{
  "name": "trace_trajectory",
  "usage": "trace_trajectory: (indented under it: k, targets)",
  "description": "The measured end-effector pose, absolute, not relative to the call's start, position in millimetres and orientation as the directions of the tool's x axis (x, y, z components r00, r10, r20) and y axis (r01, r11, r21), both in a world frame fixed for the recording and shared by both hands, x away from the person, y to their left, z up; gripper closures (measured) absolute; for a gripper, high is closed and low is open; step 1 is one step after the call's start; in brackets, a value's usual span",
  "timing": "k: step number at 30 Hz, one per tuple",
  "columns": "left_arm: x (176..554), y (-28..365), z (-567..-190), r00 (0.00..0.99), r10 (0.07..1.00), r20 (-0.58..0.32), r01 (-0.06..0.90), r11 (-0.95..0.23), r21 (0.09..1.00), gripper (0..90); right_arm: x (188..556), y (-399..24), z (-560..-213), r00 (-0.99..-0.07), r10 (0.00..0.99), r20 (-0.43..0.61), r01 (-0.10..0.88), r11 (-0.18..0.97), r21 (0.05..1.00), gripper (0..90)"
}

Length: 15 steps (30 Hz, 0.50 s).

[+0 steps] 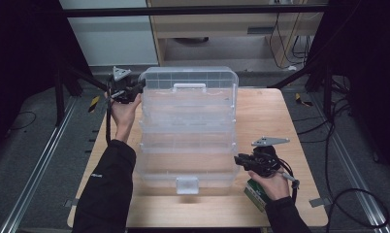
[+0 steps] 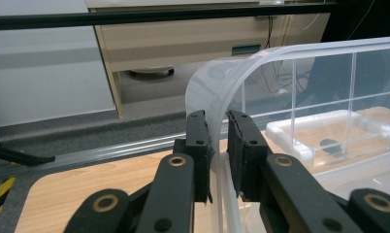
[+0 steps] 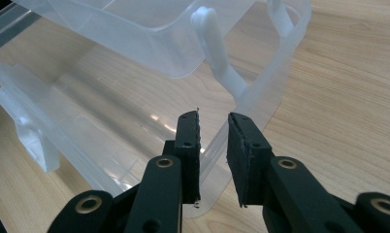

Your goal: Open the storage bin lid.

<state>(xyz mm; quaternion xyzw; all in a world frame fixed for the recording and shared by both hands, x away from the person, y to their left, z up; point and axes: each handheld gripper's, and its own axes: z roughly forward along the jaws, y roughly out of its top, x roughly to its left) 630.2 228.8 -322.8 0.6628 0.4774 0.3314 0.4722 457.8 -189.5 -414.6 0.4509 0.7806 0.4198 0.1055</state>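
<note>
We are looking at a clear plastic box (image 1: 188, 131) sitting open on the wooden table (image 1: 275, 116). Our left gripper (image 2: 217, 145) is pinching its far rim. Our right gripper (image 3: 213, 150) is straddling its near corner wall; whether it is squeezing is hard to tell.

Left gripper (image 2: 219, 145) jaws astride clear box (image 2: 300, 97) wall, seemingly pinching it, wooden table (image 2: 86, 184) beneath

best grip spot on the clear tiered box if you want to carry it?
Probably the white handle on the top tier of the box. It is a raised bar with a gap beneath, so one jaw can slip under. Come from above, jaws across the bar. The left tongs and right tongs each straddle a thin wall edge, a poorer hold for lifting.
</note>
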Motion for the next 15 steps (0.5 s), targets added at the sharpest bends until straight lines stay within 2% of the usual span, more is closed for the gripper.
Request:
trace_trajectory:
  k: [15]
  targets:
    - [651.8,227.8,-334.3,0.317,0.948,-0.041,0.344,-0.074,0.936,79.0,456.8,-188.8,-413.7,-0.572,0.792,0.213,0.621,0.249,0.743,74.9]
